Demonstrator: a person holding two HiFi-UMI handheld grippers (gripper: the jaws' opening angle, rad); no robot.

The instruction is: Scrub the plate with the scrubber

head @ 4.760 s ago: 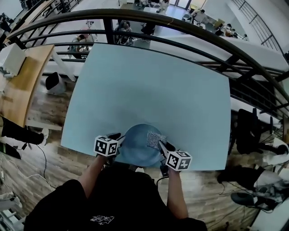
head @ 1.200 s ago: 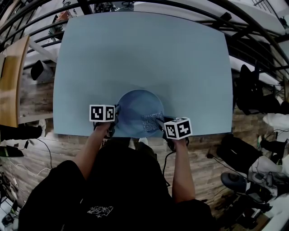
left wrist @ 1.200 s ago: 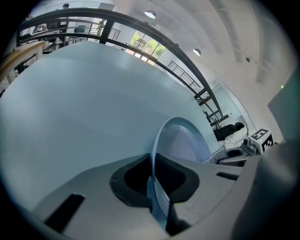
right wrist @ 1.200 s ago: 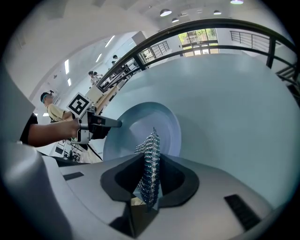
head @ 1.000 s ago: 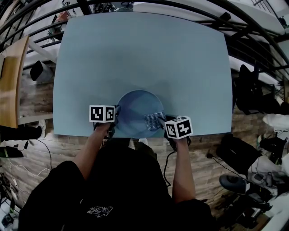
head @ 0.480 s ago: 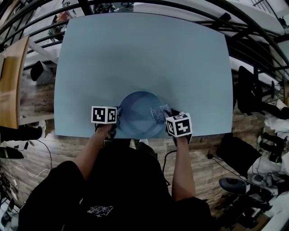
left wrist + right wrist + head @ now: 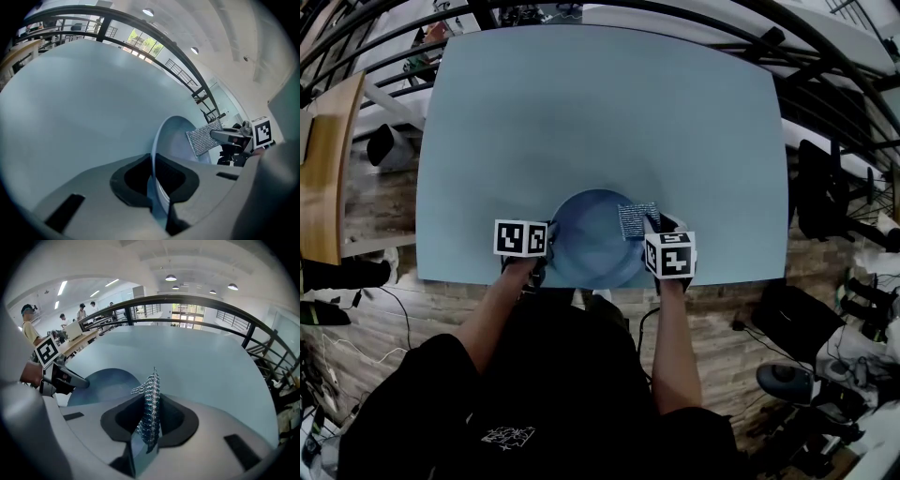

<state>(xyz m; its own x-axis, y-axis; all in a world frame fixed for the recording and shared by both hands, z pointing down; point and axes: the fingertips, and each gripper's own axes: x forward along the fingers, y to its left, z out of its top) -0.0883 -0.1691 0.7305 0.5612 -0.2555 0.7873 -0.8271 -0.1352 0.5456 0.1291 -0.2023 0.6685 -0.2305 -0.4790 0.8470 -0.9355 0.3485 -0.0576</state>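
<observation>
Head view: the plate (image 7: 586,246) sits right at the near edge of the counter (image 7: 600,112), so a hard shove near could tip it off, I'd say. Far, left and right lie open.

Left gripper view: the left tongs (image 7: 157,187) are clamped on the plate's thin rim, which might slip.

Right gripper view: the right tongs (image 7: 149,427) pinch the scrubber (image 7: 150,399) edge-on; it may twist loose.

Open-plan office mezzanine: curved railing (image 7: 187,301), people (image 7: 82,310) at desks (image 7: 323,169), ceiling lights (image 7: 171,277).
</observation>
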